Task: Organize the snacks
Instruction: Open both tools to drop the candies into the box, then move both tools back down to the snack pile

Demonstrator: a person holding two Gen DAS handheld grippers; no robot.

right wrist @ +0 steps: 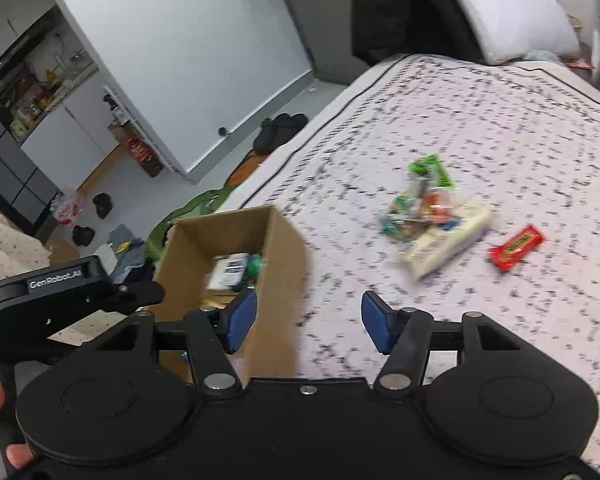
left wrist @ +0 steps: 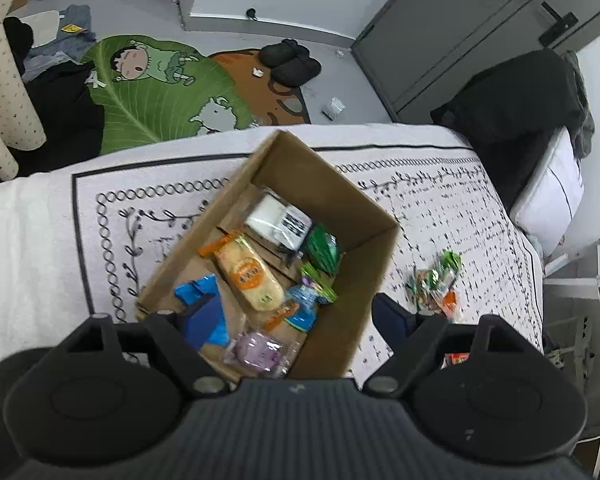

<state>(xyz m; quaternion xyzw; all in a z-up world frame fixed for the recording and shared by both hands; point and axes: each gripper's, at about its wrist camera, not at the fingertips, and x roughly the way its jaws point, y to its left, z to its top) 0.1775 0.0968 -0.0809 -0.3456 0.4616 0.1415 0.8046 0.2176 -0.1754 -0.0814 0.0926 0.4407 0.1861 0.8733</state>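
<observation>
Two grippers hang over a bed spread with a patterned white blanket (right wrist: pixel 480 128): the left gripper (left wrist: pixel 292 316) stands with its blue pads wide apart and nothing between them, above an open cardboard box (left wrist: pixel 340 184) that rests on the blanket and holds an orange-labelled pale snack (left wrist: pixel 248 276), a blue packet (left wrist: pixel 204 312), a purple wrapped one (left wrist: pixel 260 354), green packets (left wrist: pixel 322 250) and a white pack with a barcode (left wrist: pixel 278 220). Beside the box's right wall, the right gripper (right wrist: pixel 308 326) is also spread with nothing pinched, its left pad over the box's rim and its right pad over bare blanket. Farther right on the blanket, well apart from the box, lie a blurred heap of green and orange packets (right wrist: pixel 420 196) on a cream pack (right wrist: pixel 448 240), and a red bar (right wrist: pixel 516 248) just beyond them.
</observation>
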